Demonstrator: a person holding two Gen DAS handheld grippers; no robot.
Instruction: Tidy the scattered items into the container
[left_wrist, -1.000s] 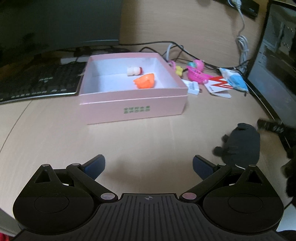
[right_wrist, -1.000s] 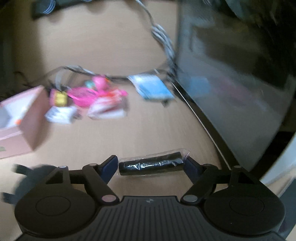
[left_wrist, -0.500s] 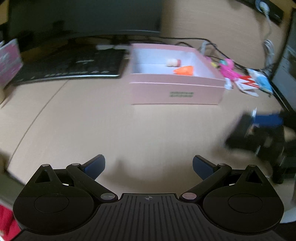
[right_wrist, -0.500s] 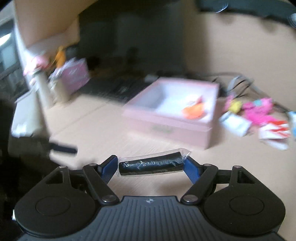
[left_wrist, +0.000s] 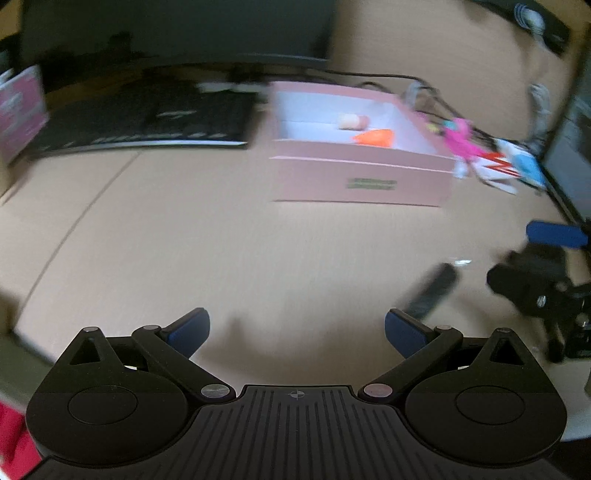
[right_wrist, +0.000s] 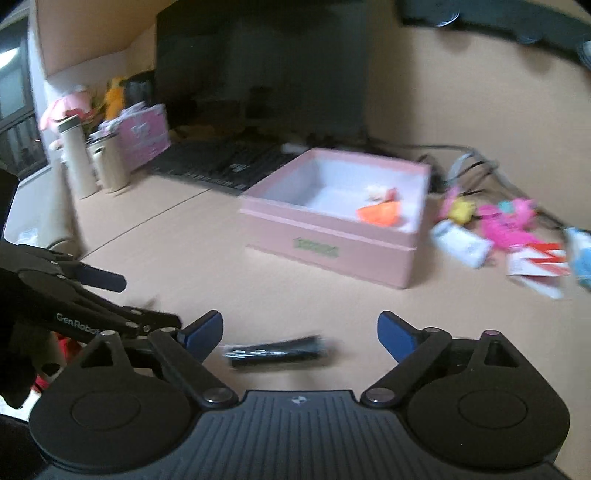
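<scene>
Right claw (right_wrist: 300, 328): I see its jaws have just been opening; they stand spread, touching nothing.
Wrapped black stick (right_wrist: 275, 355): between those jaws, free of both pads, nearer than the pink cardboard box (right_wrist: 332, 247).
Left claw (left_wrist: 297, 328): spread, empty.
Box: holds an orange toy (right_wrist: 378, 213).
Pink plastic toys (right_wrist: 506, 221): on the table (right_wrist: 207, 266) right of box.

The box (right_wrist: 332, 240) is set on the desk (right_wrist: 207, 280), a keyboard (right_wrist: 225, 166) behind-left, toys (right_wrist: 506, 221) to its right.

Black ribbed tongs (right_wrist: 299, 332) with blue pads (right_wrist: 391, 332), silver screws, "GenRobot" lettering.
</scene>
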